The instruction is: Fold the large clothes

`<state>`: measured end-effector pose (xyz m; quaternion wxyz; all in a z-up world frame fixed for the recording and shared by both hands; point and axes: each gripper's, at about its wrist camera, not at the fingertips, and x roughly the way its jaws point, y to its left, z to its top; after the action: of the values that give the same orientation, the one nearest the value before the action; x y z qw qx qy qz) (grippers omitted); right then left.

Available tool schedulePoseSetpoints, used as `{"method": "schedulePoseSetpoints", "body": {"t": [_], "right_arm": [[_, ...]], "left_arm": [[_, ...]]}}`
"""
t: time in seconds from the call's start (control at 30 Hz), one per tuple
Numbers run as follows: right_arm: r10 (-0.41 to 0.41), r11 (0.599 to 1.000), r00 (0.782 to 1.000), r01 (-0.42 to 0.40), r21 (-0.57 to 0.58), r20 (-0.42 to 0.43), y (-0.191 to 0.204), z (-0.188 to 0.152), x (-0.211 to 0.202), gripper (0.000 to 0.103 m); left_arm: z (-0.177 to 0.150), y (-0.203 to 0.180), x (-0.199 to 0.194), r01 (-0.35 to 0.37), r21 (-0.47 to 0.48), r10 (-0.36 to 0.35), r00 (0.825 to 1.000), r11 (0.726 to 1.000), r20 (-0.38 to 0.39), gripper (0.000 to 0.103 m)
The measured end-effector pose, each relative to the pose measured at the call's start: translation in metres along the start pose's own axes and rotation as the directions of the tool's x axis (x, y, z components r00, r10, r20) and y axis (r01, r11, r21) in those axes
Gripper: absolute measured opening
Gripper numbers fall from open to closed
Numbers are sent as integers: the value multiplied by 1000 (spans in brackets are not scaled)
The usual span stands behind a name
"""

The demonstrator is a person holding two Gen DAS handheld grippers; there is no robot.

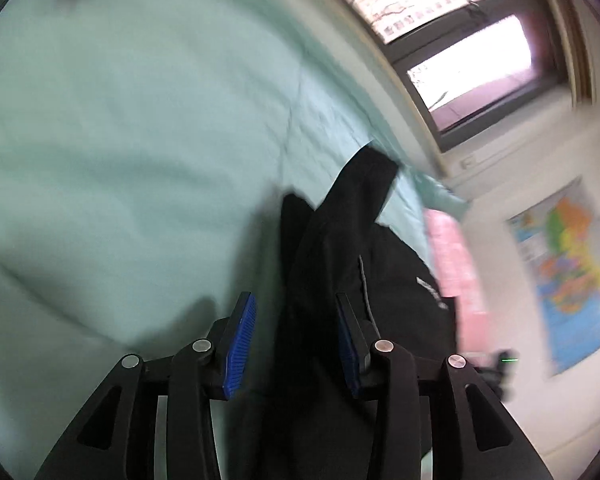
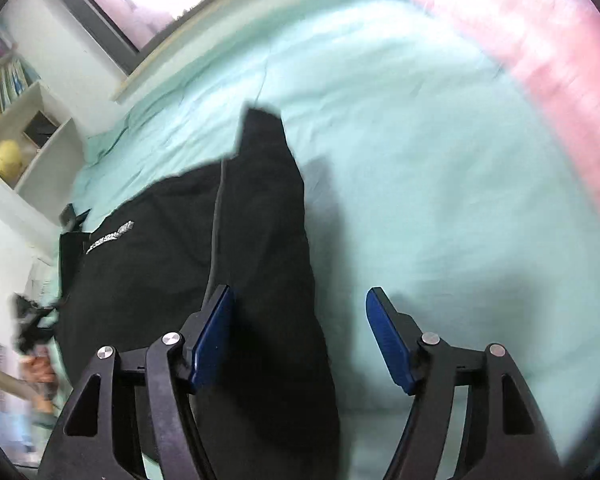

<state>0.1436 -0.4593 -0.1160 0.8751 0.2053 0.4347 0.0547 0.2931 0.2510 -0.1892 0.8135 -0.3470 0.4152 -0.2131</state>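
Two grippers over one black fabric garment [image 2: 256,220], which lies on the pale mint-green bed sheet [image 2: 440,168].

Left gripper [image 1: 296,320]: jaws part open, a ridge of the black cloth runs up between them; blue ribbed pads [image 1: 242,344] don't look to be pressing it. Right gripper [image 2: 300,330]: jaws wide open, the garment's edge sits just inside the left-hand pad, bare sheet under the other. Neither is gripping.

Risks, as I read it:
- Cloth is bunched between the left jaws. Closing there could catch several layers, so the fold drags the whole pile instead of one edge.
- Right jaws straddle the hem and the sheet. Closing low could pinch the sheet too and lift it with the garment.
- Both views are smeared. Hard to judge where the hem really is, so a missed edge is likely.
- Pink pillow-like roll [image 2: 540,72] lies well beyond the right jaws; no obstacle unless the garment gets swung that way.

Writing: one white printed mark [image 2: 110,237] on the garment, left of the right jaws. Too blurred to read. Coloured wall map [image 1: 572,264] also illegible.
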Motion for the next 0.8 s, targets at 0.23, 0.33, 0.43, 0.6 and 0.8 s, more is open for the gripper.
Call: {"method": "schedulePoseSetpoints", "body": {"t": [0.23, 0.33, 0.43, 0.6, 0.8], "right_arm": [[-15, 962, 1000, 14, -272, -3, 130, -21, -17, 73], [-124, 945, 991, 101, -311, -55, 193, -36, 42, 73], [-222, 936, 968, 177, -305, -118, 176, -52, 89, 78], [-191, 960, 971, 155, -235, -141, 151, -56, 121, 81], [-176, 961, 980, 150, -233, -95, 156, -68, 103, 81]], "left_arm": [[-25, -134, -9, -93, 334, 84, 996, 938, 41, 42], [-37, -145, 41, -174, 343, 197, 980, 923, -32, 42], [-37, -120, 102, -282, 332, 329, 940, 900, -92, 42], [-18, -79, 142, -231, 168, 259, 951, 958, -170, 43], [-35, -103, 129, -282, 316, 327, 940, 906, -97, 43]]}}
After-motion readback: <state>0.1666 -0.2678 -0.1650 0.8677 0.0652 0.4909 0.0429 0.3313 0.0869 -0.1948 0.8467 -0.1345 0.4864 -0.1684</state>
